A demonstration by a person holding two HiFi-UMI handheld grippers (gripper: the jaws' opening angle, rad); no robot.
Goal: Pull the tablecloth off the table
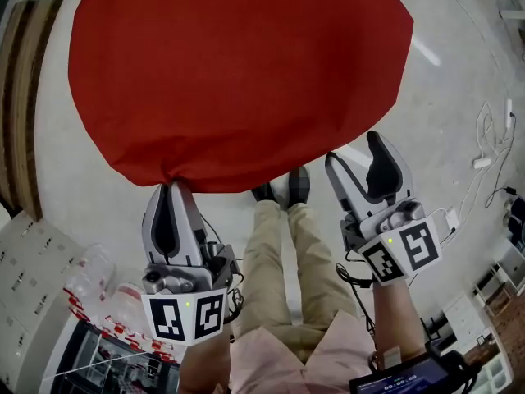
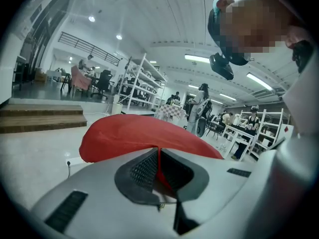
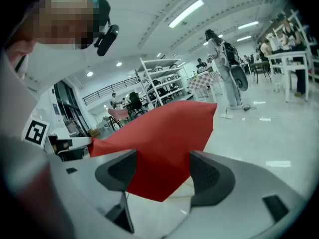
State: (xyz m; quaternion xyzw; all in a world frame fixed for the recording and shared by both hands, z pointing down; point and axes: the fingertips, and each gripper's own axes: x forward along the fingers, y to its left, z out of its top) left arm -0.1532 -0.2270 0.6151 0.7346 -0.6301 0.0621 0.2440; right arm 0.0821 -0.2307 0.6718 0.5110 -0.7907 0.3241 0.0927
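Note:
A big red tablecloth (image 1: 238,72) spreads out ahead of me and hides whatever is under it. My left gripper (image 1: 171,187) is shut on its near edge; in the left gripper view a red fold (image 2: 158,166) is pinched between the two dark pads and the cloth (image 2: 134,136) billows beyond. My right gripper (image 1: 365,150) is to the right of that edge, just below the cloth's rim, with its jaws wide apart. In the right gripper view a hanging corner of the cloth (image 3: 164,143) shows in the gap of the right gripper (image 3: 162,172), and neither pad presses on it.
My legs and dark shoes (image 1: 283,189) stand on the pale floor just below the cloth's edge. White cables and a power strip (image 1: 484,161) lie at the right. A cluttered shelf with clear containers (image 1: 90,286) is at lower left, and wooden steps (image 1: 25,97) at far left.

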